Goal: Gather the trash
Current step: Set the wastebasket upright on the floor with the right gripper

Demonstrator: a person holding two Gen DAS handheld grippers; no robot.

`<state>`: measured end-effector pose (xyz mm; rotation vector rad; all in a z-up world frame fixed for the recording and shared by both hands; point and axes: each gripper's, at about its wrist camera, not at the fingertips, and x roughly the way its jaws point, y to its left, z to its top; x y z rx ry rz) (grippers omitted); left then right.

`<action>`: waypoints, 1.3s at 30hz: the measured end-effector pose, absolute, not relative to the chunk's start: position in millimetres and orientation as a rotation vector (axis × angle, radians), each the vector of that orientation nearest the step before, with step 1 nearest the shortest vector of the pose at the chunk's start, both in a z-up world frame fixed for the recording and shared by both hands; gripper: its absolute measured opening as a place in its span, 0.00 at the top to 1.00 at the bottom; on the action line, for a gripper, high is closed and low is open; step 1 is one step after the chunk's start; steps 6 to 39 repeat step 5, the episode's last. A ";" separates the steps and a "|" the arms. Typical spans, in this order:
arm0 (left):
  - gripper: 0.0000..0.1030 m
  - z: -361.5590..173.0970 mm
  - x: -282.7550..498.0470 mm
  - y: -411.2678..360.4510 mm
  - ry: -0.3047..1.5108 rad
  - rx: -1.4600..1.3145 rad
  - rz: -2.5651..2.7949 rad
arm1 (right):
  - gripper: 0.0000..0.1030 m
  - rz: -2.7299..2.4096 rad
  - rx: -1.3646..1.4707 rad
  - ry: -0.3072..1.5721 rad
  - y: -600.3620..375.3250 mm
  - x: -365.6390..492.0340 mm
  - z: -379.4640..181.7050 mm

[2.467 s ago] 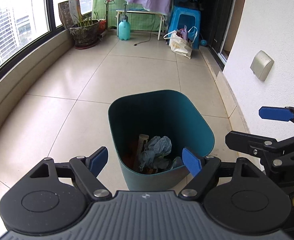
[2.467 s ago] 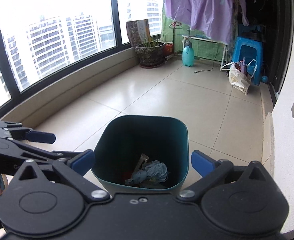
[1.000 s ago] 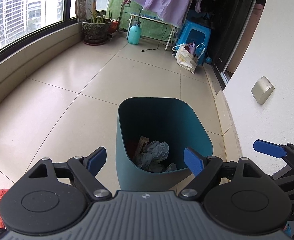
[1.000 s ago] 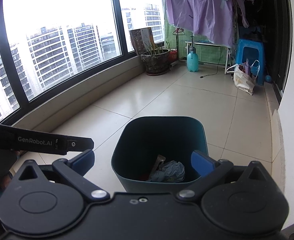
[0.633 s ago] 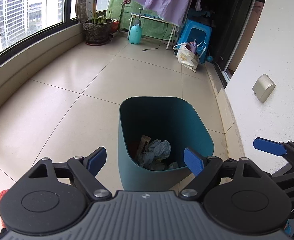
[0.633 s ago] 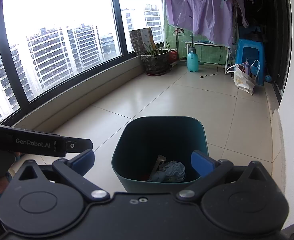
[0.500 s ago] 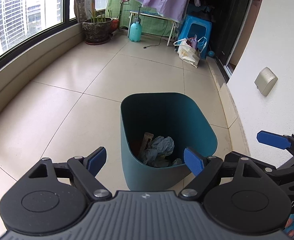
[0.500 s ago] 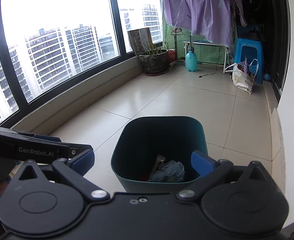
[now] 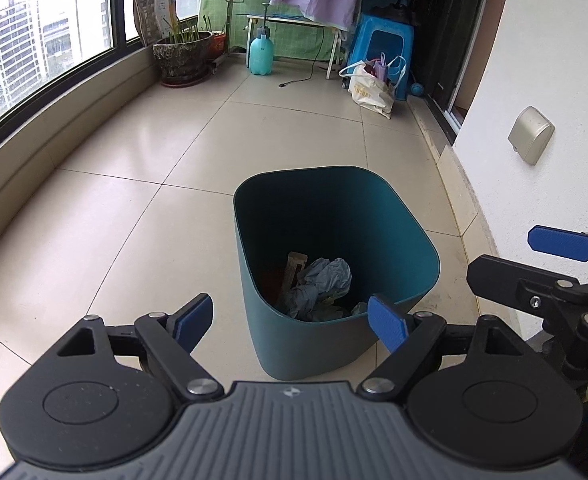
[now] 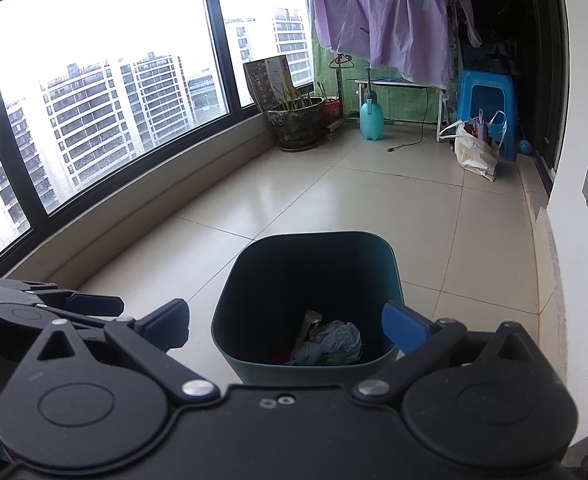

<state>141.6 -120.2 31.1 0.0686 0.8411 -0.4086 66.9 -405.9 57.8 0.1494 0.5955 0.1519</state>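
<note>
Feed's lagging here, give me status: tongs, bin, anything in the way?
Left tongs open, empty. Right tongs open, empty. Teal bin upright, crumpled paper inside. Nothing between tongs and bin.

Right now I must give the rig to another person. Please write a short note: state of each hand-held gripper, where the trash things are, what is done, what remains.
Left hand-held gripper: open, empty, in front of the bin.
Right hand-held gripper: open, empty, beside the left one, also facing the bin.
Teal bin: upright on the tiled floor, close to the white wall.
Done: crumpled blue-grey paper and a flat wrapper lie inside the bin.
Left: no loose trash shows on the floor in either view. Look around outside these views before finishing.
</note>
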 end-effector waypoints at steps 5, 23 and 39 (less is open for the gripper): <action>0.18 31.7 141.4 -120.0 0.838 0.062 -0.402 | 0.00 0.144 0.144 0.604 -404.1 69.1 57.7; 0.18 31.7 141.4 -120.0 0.838 0.062 -0.402 | 0.00 0.144 0.144 0.604 -404.1 69.1 57.7; 0.18 31.7 141.4 -120.0 0.838 0.062 -0.402 | 0.00 0.144 0.144 0.604 -404.1 69.1 57.7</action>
